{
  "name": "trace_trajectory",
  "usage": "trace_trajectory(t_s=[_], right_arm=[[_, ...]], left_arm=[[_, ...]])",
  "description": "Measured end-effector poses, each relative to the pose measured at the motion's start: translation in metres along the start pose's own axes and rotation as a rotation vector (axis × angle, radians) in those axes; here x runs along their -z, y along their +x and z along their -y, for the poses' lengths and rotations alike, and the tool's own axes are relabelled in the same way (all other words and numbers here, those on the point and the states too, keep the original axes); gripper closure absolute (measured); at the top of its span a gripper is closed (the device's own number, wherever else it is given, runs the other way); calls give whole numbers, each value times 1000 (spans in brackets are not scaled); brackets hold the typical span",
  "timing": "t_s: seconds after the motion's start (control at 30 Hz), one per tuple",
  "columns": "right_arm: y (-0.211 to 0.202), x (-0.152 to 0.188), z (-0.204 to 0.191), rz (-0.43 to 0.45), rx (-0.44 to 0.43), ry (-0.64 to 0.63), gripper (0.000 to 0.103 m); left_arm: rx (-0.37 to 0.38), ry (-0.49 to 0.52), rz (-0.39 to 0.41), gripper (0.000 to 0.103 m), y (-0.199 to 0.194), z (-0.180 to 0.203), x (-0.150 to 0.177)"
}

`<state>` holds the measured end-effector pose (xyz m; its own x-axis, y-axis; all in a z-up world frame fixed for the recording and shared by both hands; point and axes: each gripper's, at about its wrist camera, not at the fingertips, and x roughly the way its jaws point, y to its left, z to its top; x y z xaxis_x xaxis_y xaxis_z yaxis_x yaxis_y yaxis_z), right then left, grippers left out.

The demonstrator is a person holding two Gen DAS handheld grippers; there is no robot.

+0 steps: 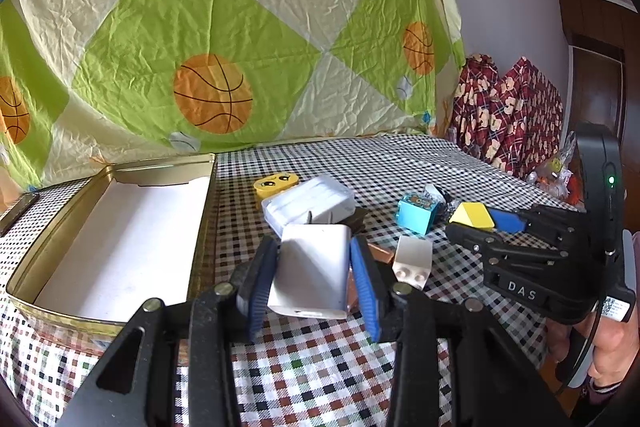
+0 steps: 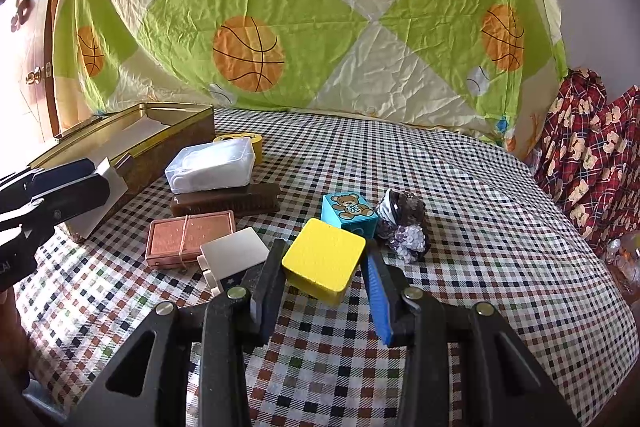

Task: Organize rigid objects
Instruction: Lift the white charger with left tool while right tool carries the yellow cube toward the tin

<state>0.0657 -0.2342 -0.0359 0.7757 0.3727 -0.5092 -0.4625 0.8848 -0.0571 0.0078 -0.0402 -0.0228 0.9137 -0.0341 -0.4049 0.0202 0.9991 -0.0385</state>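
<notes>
My left gripper (image 1: 314, 263) is shut on a white charger block (image 1: 310, 271), held just right of the open gold tin (image 1: 200, 227). In the right wrist view the left gripper (image 2: 96, 175) and white block (image 2: 110, 183) sit at the tin's side (image 2: 160, 147). My right gripper (image 2: 324, 267) is shut on a yellow block (image 2: 322, 259); it also shows in the left wrist view (image 1: 474, 215). On the checked cloth lie a blue teddy cube (image 2: 348, 213), a white brick (image 2: 234, 255), a copper case (image 2: 188, 237), a clear plastic box (image 2: 210, 167) on a brown brush (image 2: 228, 201), and a yellow face block (image 1: 276, 183).
A dark purple sequined bundle (image 2: 404, 227) lies beside the blue cube. A basketball-print sheet (image 2: 320, 27) hangs behind the table. Red plaid fabric (image 2: 592, 155) is piled at the right. The tin holds a white liner (image 1: 128, 239).
</notes>
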Motion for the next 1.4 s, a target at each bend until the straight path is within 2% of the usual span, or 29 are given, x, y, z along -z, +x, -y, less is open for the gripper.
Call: trace_trajectory(t_s=[0.63, 1.4], right_arm=[[-18, 5, 4, 120, 8, 31, 63], [-32, 11, 6, 225, -1, 39, 63]], left_arm=[[-25, 7, 55, 66, -9, 1, 0], [-48, 20, 136, 66, -23, 4, 3]])
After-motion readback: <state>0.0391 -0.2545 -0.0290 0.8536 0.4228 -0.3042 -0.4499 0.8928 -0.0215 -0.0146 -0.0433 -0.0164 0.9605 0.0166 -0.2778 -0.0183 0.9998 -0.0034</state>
